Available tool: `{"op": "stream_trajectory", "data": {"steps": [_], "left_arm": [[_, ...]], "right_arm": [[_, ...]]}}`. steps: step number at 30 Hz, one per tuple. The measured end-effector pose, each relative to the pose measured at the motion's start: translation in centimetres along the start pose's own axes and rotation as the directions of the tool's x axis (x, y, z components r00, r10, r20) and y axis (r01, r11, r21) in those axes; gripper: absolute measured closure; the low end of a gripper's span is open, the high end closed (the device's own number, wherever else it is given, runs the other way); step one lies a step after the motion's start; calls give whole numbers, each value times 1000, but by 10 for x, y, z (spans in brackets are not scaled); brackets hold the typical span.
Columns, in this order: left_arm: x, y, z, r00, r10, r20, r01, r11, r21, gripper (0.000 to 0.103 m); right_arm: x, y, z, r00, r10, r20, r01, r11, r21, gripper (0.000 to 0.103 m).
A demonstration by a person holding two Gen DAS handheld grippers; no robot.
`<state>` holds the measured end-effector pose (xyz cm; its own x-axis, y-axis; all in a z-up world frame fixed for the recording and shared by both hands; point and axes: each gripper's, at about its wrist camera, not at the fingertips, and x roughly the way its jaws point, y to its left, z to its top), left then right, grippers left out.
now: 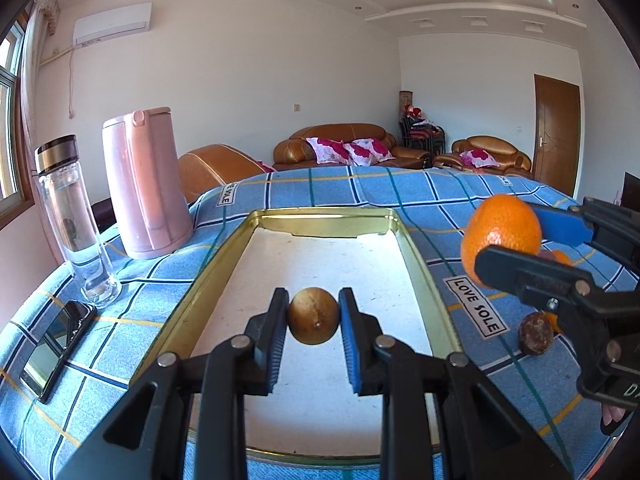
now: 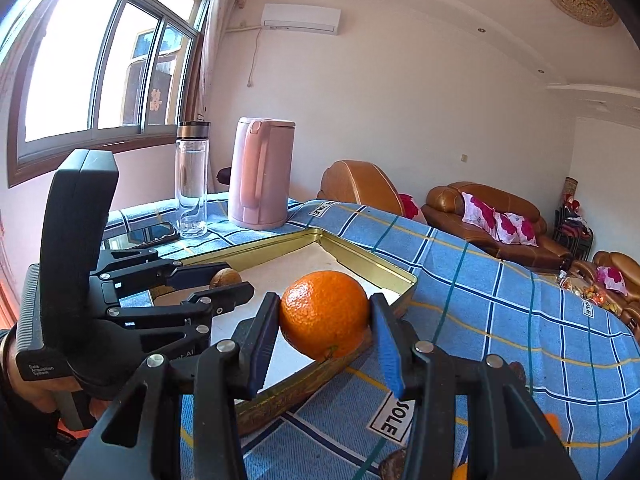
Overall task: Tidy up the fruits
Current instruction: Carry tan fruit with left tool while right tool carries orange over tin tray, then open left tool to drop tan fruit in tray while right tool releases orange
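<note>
- Left gripper (image 1: 314, 322): both blue pads pressed on a small brown fruit (image 1: 314, 321), held clear above the tray (image 1: 224, 256) floor, near its middle.
- Right gripper (image 2: 324, 314): pads pinch an orange (image 2: 324, 314) at its sides; the fruit hangs over the tray's right rim, at 3 o'clock of the left gripper.
- Tray: gold, rectangular, raised rim all round, pale floor bare. Room inside is open from the brown fruit out to the far rim at 12 o'clock.
- Cloth (image 1: 400, 192): blue check, covers the table; wide bare stretch at 1 to 2 o'clock of the tray.
- A dark fruit (image 1: 536, 334) lies on the cloth just beside the tray's right rim, under the right gripper; orange bits show behind it, too hidden to name.
- Left of tray, 10 to 11 o'clock: pink kettle (image 1: 146, 184) near the far left corner, glass bottle (image 1: 76, 220) beside it, phone (image 1: 56, 350) flat at 9 o'clock near the table's edge.
- A hand (image 2: 28, 384) grips the left gripper's handle.
</note>
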<state>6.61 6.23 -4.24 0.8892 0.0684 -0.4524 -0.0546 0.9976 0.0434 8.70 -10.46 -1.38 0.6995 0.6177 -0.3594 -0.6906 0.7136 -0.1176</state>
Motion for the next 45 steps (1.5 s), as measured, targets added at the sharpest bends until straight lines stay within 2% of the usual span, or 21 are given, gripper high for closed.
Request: {"op": "stream_trajectory", "data": {"steps": [9, 28, 35, 45], "left_arm": [[11, 14, 1, 998, 34, -49, -33, 999, 18, 76], [45, 30, 3, 981, 12, -194, -8, 1000, 23, 76], [51, 33, 1, 973, 6, -232, -4, 1000, 10, 76], [61, 37, -1, 961, 6, -278, -5, 1000, 3, 76]], "right_arm": [[25, 14, 4, 999, 39, -34, -40, 999, -12, 56], [62, 27, -3, 989, 71, -127, -74, 997, -22, 55], [79, 31, -5, 976, 73, -204, -81, 996, -31, 55], [89, 30, -6, 963, 85, -255, -93, 996, -17, 55]]}}
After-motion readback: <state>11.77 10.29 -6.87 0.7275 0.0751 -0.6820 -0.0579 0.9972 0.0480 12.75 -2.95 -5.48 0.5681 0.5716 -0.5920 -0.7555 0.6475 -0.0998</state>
